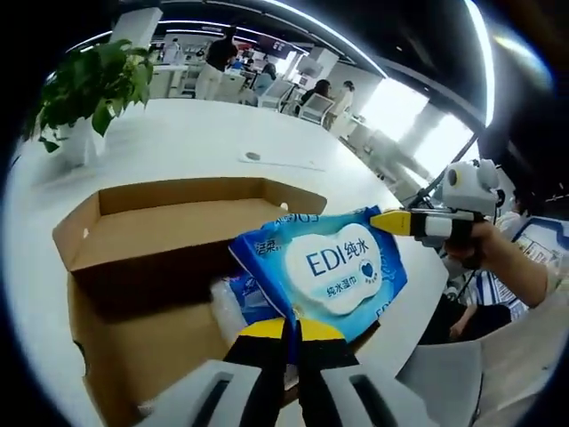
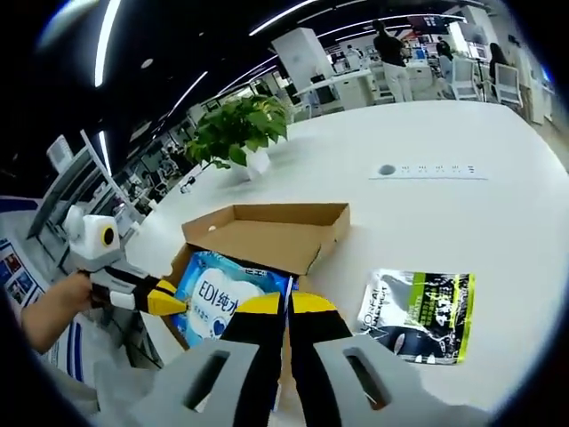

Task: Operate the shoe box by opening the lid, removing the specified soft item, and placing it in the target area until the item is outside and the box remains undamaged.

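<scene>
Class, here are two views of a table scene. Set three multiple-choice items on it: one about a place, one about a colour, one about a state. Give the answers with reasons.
1. Where does the black and green pouch lie?
A. Inside the box
B. On the table beside the box
C. Under the plant

2. What colours is the wipes pack?
A. Red and yellow
B. Black and green
C. Blue and white

3. How is the box lid?
A. Open
B. Shut
C. Taped down

Answers:
1 B: the black and green pouch lies flat on the white table, clear of the box.
2 C: the wipes pack is blue with a white panel.
3 A: the lid is folded back, and the wipes pack is held above the box's opening.
</scene>
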